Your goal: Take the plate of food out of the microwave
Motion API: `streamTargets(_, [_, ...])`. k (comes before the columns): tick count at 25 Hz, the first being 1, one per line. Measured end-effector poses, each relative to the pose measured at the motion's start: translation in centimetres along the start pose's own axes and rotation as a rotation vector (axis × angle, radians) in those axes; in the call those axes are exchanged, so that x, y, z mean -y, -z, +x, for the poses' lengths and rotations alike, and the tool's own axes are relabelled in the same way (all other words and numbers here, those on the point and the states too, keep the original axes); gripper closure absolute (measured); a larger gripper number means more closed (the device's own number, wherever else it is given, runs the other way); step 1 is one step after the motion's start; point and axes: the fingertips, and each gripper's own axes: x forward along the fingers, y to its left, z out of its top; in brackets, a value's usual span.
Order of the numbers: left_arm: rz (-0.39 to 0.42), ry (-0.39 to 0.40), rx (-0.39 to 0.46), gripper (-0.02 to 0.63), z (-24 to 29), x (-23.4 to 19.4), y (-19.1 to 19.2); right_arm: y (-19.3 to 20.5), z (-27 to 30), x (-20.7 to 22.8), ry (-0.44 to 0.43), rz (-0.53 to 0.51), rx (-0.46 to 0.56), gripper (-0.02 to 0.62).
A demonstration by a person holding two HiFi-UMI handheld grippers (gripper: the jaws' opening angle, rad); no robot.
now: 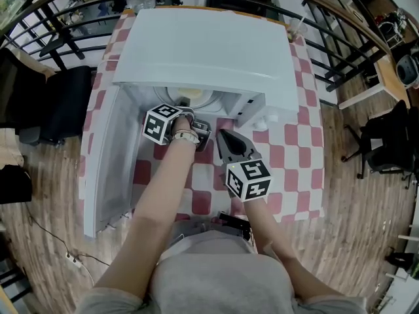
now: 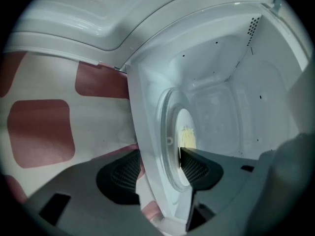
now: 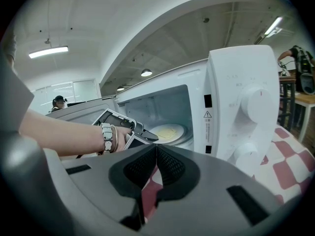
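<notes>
My left gripper (image 2: 158, 167) is at the mouth of the microwave (image 1: 209, 51) with its jaws wide apart and nothing clamped yet. The plate (image 2: 183, 146) sits on the floor of the microwave, well inside the open front, with the yellow food (image 2: 187, 135) in its middle. One of my pads reaches in over the plate's near rim. The other stays outside the microwave's front sill, so sill and rim both stand between my jaws. I judge that a poor bite: closing from here would pinch the microwave's own lip along with the plate.

To do this well, I should bring the outer pad inside the sill first, so that only the plate's rim lies between the pads. There seems to be a glass tray (image 2: 166, 132) under the plate; I want the lower pad between the two, not under both. Whether there is room for that I cannot tell.

Once the rim is held firmly, I should keep the plate flat, lift it just clear, and draw it straight out through the front, away from the door (image 1: 105, 169) standing open at the microwave's left.

My right gripper (image 3: 156, 154) waits in front of the microwave, below its dials, jaws pressed together and empty. It could open and steady the plate's far side as it comes out.
</notes>
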Motion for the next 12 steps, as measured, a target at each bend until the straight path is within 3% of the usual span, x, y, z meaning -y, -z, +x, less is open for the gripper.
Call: streamTargets(12, [-0.018, 0.035, -0.019, 0.475, -1.7, 0.2, 0.3, 0.3, -0.7, -1.1, -0.012, 0.010, 0.004, 0.568])
